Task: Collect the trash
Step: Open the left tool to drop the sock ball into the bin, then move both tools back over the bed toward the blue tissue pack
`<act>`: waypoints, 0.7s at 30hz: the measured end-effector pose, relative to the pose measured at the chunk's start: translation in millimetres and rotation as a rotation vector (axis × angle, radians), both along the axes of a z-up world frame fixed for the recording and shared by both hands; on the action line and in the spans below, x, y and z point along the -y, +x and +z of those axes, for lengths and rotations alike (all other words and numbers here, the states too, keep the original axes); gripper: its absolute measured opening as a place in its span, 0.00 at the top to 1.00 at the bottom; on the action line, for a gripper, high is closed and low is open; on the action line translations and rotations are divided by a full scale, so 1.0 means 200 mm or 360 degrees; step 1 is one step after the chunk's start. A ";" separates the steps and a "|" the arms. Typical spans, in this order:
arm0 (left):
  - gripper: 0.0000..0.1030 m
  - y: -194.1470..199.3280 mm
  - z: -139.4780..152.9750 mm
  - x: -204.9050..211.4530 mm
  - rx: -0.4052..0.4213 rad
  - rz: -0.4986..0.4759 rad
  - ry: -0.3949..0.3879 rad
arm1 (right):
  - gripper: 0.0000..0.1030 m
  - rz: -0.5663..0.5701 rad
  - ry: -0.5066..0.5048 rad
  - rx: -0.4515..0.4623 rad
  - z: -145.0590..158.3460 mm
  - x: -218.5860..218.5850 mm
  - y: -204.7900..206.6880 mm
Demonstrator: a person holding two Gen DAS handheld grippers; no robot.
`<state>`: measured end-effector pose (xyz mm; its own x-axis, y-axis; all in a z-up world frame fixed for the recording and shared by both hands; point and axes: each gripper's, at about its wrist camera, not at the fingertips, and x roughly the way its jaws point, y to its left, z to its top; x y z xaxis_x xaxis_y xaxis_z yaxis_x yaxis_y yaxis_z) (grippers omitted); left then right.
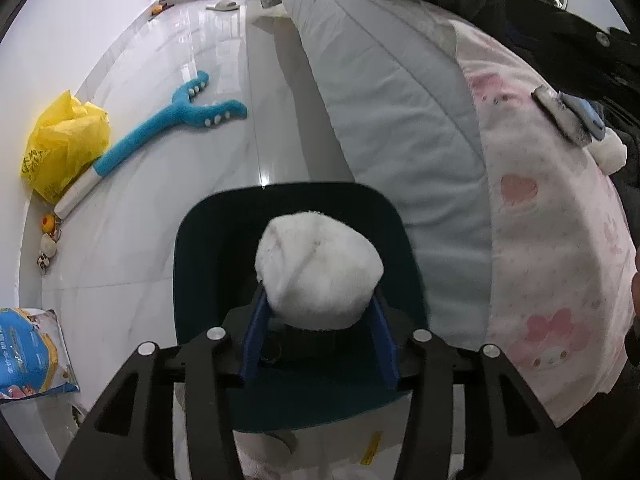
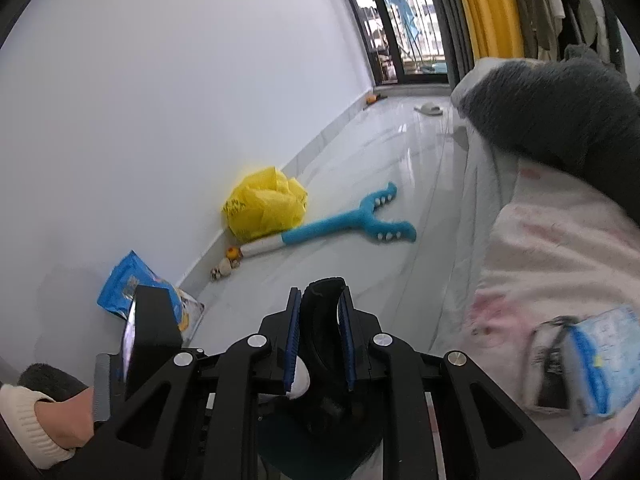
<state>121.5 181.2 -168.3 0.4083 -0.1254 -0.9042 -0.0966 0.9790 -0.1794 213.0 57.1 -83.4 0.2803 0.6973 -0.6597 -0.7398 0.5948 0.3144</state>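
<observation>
In the left wrist view my left gripper (image 1: 318, 304) is shut on a white crumpled wad of tissue (image 1: 318, 268) and holds it above the opening of a dark teal bin (image 1: 200, 240). In the right wrist view my right gripper (image 2: 320, 340) has its blue pads close together around a black curved part (image 2: 324, 312); a bit of the white wad (image 2: 300, 380) and the teal bin (image 2: 280, 432) show below it. What the black part is I cannot tell.
A bed with a grey sheet (image 1: 380, 100) and pink blanket (image 1: 552, 240) lies on the right. On the floor by the wall lie a yellow plastic bag (image 1: 64, 140), a blue plush toy (image 1: 168, 120), small toys (image 1: 50, 244) and a blue packet (image 1: 32, 352). A blue-white packet (image 2: 592, 364) rests on the blanket.
</observation>
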 end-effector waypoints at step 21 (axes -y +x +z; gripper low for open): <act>0.27 -0.14 0.15 -0.30 0.0226 0.0190 -0.0002 | 0.82 0.0136 -0.0270 -0.0265 -0.42 -0.37 -0.05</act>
<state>93.3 241.6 -138.5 0.5438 -0.0696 -0.8364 -0.1859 0.9618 -0.2009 203.5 130.9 -166.7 0.1027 0.5890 -0.8016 -0.7363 0.5869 0.3369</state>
